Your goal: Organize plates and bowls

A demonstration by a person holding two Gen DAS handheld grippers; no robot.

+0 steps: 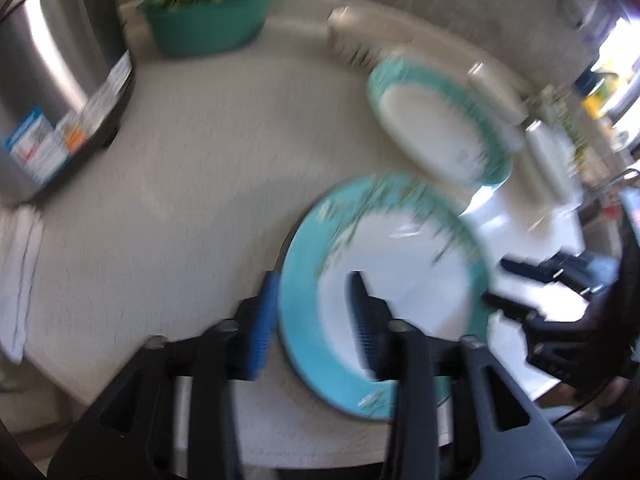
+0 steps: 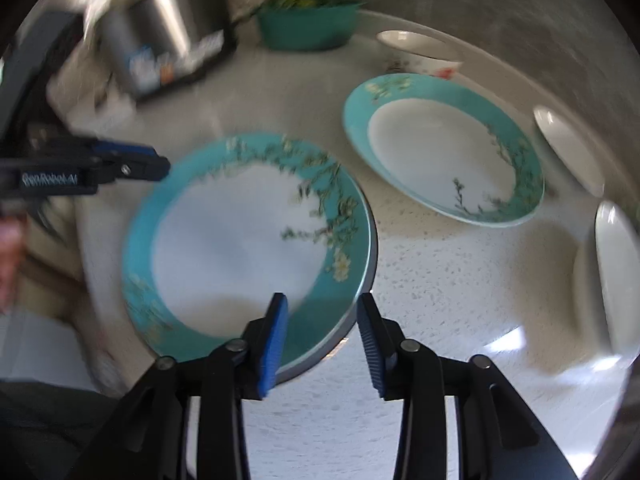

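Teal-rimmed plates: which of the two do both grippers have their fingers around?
The nearer teal-rimmed plate, the right gripper and left gripper open over its opposite edges. The farther teal-rimmed plate, beside the white bowls, has no gripper near it.

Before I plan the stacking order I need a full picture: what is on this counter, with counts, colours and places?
Teal-rimmed plates: two, teal floral rim with white centre; near one between both grippers, second farther back on the right.
White dishes: three, white; one bowl at the back with a red mark, two along the right edge.
Teal tub: one, teal, holding green and yellow items, at the back.
Steel appliance: one, silver with labels, back left.
Counter: one, speckled cream.
Left gripper: black with blue pads, open, straddling the near plate's rim.
Right gripper: same, open, straddling the plate's opposite rim.
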